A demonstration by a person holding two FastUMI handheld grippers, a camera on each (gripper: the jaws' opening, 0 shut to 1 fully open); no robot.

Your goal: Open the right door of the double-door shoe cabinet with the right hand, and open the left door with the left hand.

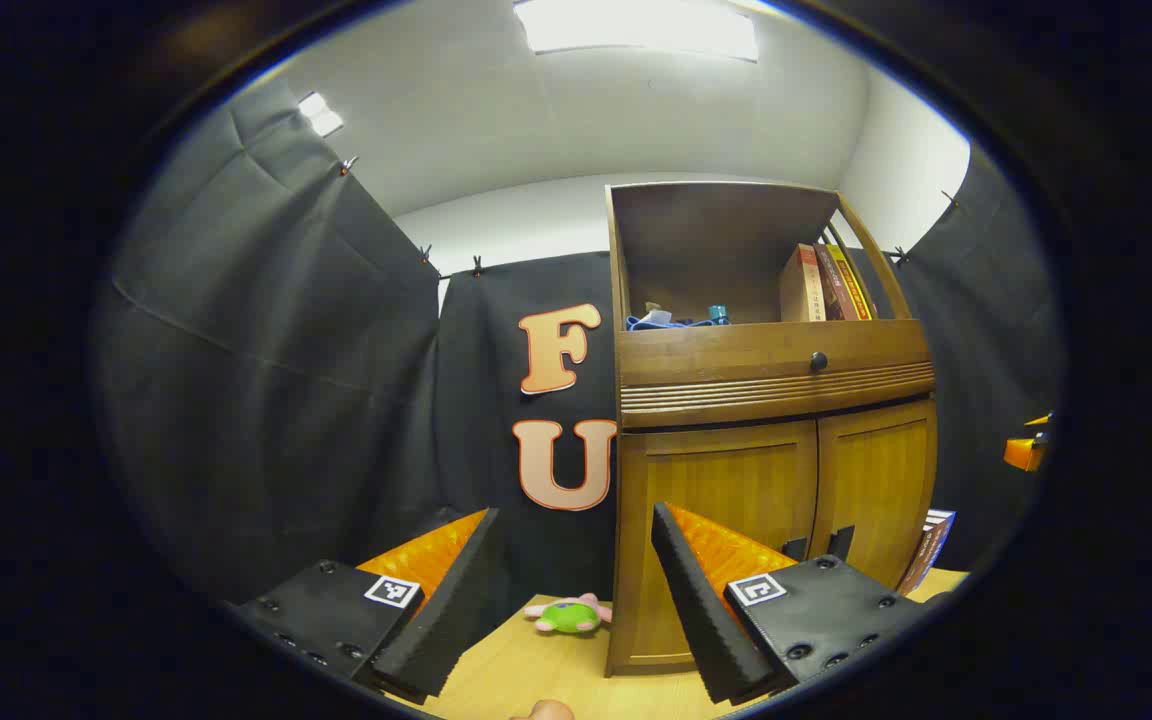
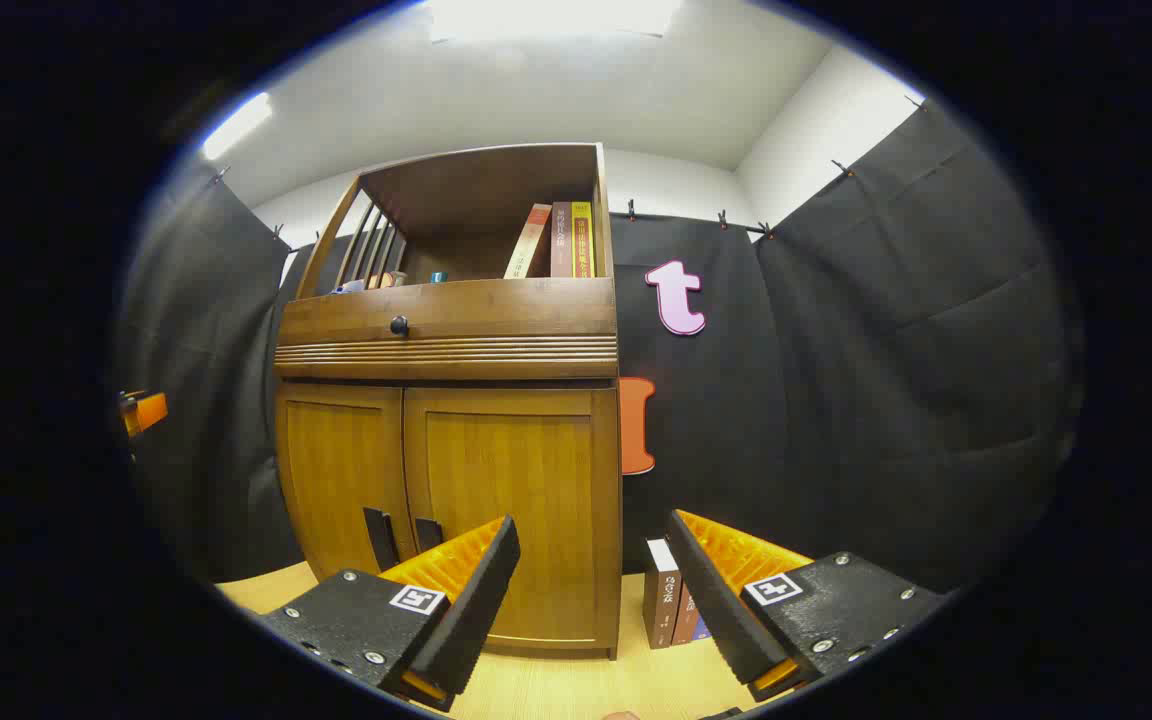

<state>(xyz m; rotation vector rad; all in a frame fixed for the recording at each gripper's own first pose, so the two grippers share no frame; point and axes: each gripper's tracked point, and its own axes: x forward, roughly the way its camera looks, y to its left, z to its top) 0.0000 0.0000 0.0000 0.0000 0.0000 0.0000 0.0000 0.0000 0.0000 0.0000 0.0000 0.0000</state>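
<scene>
My left gripper (image 1: 571,600) hangs short of the shoe cabinet (image 1: 771,440), jaws wide apart, gripping nothing. Plush toy (image 1: 568,615) on the bench (image 1: 536,670) just left of the cabinet's base. Left door (image 1: 726,510) and right door (image 1: 876,490) both closed; two dark handles (image 1: 816,545) at the centre seam. Books (image 2: 671,605) stand just right of the cabinet. My right gripper (image 2: 591,600) also wide open, empty, probably still clear of the doors.
</scene>
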